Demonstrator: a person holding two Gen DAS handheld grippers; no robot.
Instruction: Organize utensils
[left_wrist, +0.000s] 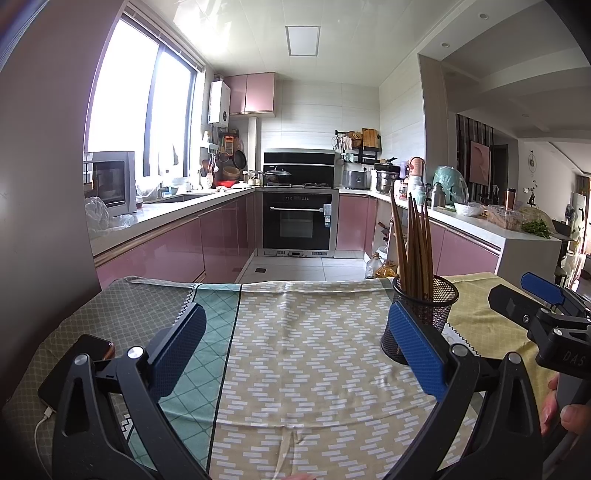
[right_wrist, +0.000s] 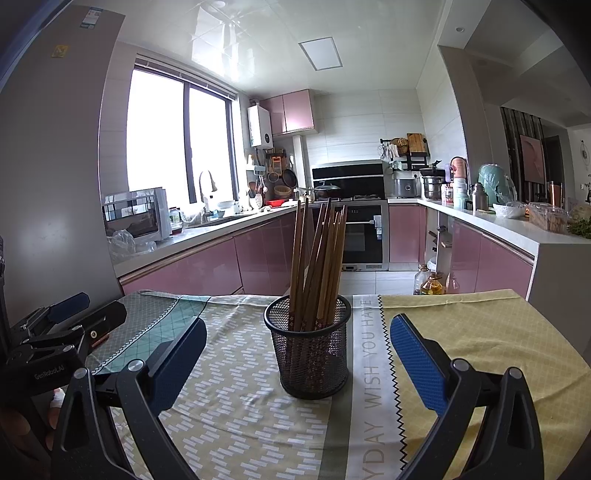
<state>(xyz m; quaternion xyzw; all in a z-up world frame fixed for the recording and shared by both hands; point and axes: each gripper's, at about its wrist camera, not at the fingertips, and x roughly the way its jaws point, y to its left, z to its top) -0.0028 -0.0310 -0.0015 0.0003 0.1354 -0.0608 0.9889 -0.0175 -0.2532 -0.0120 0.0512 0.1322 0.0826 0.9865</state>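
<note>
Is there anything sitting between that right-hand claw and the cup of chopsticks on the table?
Nothing visible. The right gripper is open, and the mesh cup with its chopsticks stands straight ahead between its fingers' line, with only bare tablecloth in front. The left gripper is off to the side, also open.

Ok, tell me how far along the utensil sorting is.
Done: the chopsticks stand together in the mesh cup on the tablecloth. In hand: nothing; the left tongs and right tongs are open and empty. Left: no loose utensils are visible.
</note>
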